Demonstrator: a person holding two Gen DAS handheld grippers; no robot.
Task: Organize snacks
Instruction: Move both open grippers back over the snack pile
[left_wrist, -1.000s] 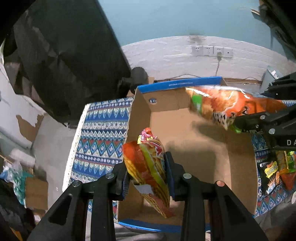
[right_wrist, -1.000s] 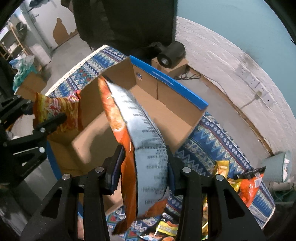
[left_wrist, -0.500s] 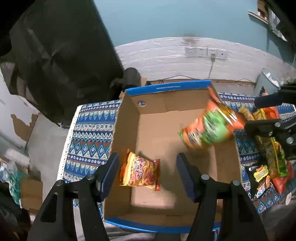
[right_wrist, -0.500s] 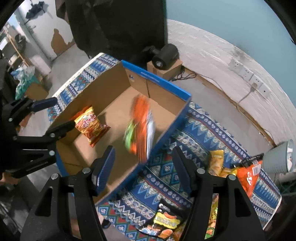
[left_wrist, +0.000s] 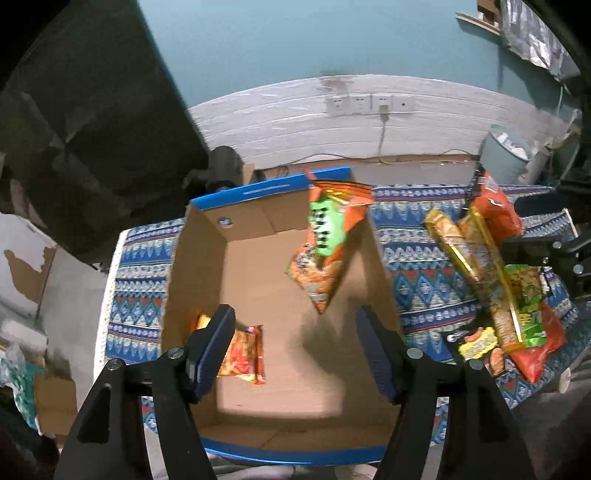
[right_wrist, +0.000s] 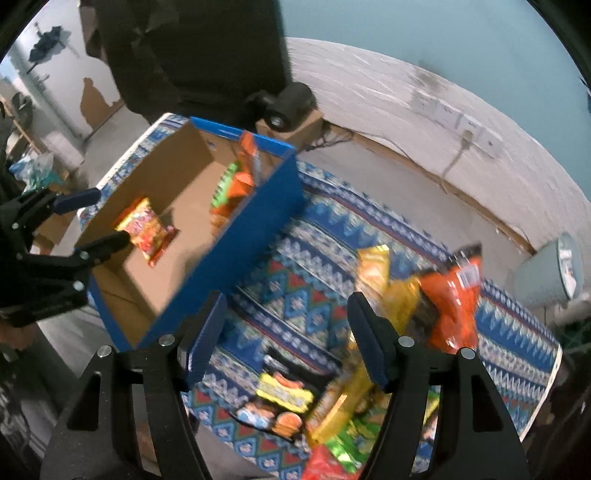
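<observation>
A blue-edged cardboard box (left_wrist: 280, 369) (right_wrist: 258, 229) stands open on a patterned blue mat (left_wrist: 406, 266) (right_wrist: 303, 288). A small red-yellow snack bag (left_wrist: 242, 354) (right_wrist: 146, 230) lies on the box floor at its left. A large orange-green chip bag (left_wrist: 325, 243) (right_wrist: 231, 192) leans against the box's right wall inside. My left gripper (left_wrist: 295, 350) is open and empty above the box. My right gripper (right_wrist: 286, 339) is open and empty above the mat, right of the box. A pile of snack bags (left_wrist: 495, 288) (right_wrist: 369, 369) lies on the mat.
A black speaker-like object (right_wrist: 288, 105) sits on a small carton behind the box. A pale bin (left_wrist: 506, 155) (right_wrist: 546, 273) stands at the mat's far right. A white wall with sockets (left_wrist: 365, 105) runs behind. A dark chair (left_wrist: 92, 122) stands at the left.
Both grippers opened and let go of their bags. The small bag dropped to the box floor, the chip bag fell against the right wall. My right gripper swung right, over the mat.
</observation>
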